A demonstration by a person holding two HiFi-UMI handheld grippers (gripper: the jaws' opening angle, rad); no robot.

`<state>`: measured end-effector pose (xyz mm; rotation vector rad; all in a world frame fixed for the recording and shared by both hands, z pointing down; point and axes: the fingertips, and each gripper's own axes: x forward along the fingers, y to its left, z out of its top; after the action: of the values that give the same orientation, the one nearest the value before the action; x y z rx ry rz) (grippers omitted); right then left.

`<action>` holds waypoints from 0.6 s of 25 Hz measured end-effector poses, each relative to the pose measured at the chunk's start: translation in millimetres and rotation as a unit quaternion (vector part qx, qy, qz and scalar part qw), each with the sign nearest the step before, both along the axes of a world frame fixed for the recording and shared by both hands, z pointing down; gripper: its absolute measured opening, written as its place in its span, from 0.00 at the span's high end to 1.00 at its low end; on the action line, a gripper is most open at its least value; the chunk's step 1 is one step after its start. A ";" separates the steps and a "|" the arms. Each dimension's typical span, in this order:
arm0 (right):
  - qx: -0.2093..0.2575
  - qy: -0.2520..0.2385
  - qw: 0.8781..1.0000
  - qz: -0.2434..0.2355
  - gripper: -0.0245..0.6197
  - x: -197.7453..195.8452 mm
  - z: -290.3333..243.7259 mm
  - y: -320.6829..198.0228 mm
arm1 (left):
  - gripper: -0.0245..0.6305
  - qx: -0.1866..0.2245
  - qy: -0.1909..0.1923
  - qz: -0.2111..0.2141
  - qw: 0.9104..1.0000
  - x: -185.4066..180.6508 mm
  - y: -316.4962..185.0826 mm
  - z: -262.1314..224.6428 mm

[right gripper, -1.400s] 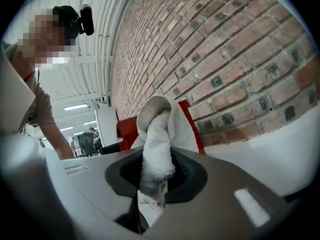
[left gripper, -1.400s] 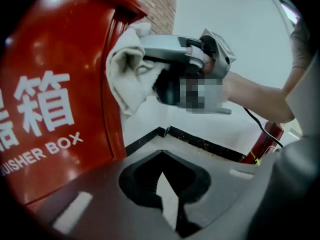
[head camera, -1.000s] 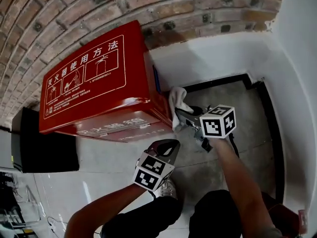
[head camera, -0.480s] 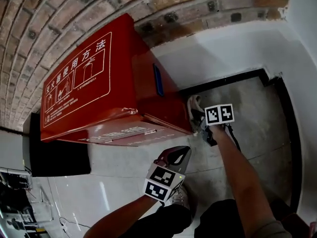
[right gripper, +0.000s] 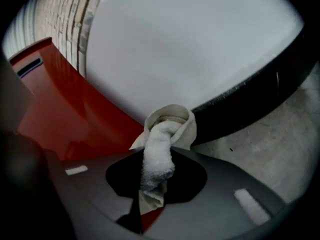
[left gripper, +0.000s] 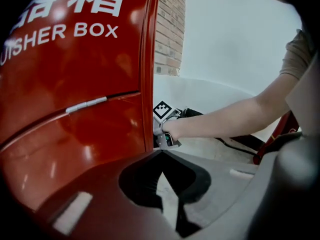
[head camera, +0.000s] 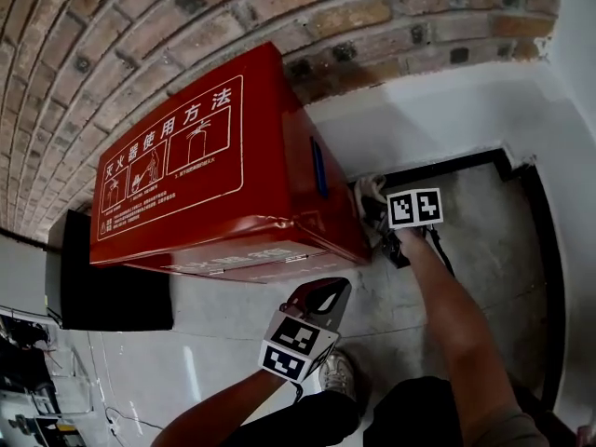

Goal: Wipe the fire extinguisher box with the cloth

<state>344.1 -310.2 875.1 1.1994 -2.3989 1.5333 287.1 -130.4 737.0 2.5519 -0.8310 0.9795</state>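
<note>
**Risks.** Your left tongs (head camera: 321, 296) are pressed together on nothing and hover just in front of the fire extinguisher box (head camera: 214, 156), near its lower front edge. In my judgement a careless swing there could knock the painted door or its hinge line.

Your right tongs (head camera: 377, 214) are clamped on the cloth (head camera: 368, 187), low against the box's side panel, the one facing the white wall (head camera: 438, 110). The cloth (right gripper: 167, 124) is twisted into a narrow roll, with only a small bunch beyond the tips. Likely consequences:
- The contact patch is small, so the panel may be only partly wiped.
- If you press harder, the hard tips rather than the fabric may scrape the paint.
- The roll may slip out under drag.

A dark cable (head camera: 436, 248) lies on the floor beside the box, under your right forearm. It could snag as you stroke.

**Pose.** Your left arm is bent, and its tongs (left gripper: 161, 150) point up at the box's front. Your right arm is stretched well forward and down past the box's front corner, wrist turned toward the side panel (right gripper: 55, 109). I cannot confirm from any view that the cloth touches the panel.
</note>
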 end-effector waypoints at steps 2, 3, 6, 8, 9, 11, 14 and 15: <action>0.028 -0.022 0.999 -0.008 0.83 -4.3 -32.7 4.6 | 0.96 0.014 -0.008 0.008 1.000 0.8 0.6 -5.6; 0.043 -0.033 0.998 -0.011 0.83 -4.0 -51.3 6.1 | 0.96 0.018 -0.010 0.012 1.000 3.4 1.3 -9.0; 0.096 -0.056 0.994 -0.018 0.83 -0.7 -116.2 6.7 | 0.96 0.024 -0.012 0.022 0.999 12.5 2.9 -23.6; 0.134 -0.060 0.989 -0.032 0.83 -1.7 -163.1 8.4 | 0.96 0.033 -0.013 0.025 0.999 15.8 2.4 -34.5; 0.153 -0.059 0.986 -0.040 0.83 -2.3 -185.9 9.3 | 0.96 0.039 -0.012 0.028 0.999 17.5 1.6 -40.1; 0.184 -0.048 0.980 -0.052 0.83 -0.5 -227.6 8.9 | 0.96 0.055 -0.010 0.034 0.998 21.3 -2.4 -50.7; 0.215 -0.020 0.975 -0.056 0.83 0.8 -271.7 5.4 | 0.96 0.072 -0.002 0.026 0.997 18.7 -8.4 -68.2; 0.219 -0.011 0.974 -0.057 0.83 0.2 -280.7 4.0 | 0.96 0.076 0.002 0.020 0.997 16.9 -8.8 -74.7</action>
<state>344.3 -306.2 594.5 1.0761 -2.8599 1.0180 303.9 -139.2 662.3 2.7082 -0.8874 0.9570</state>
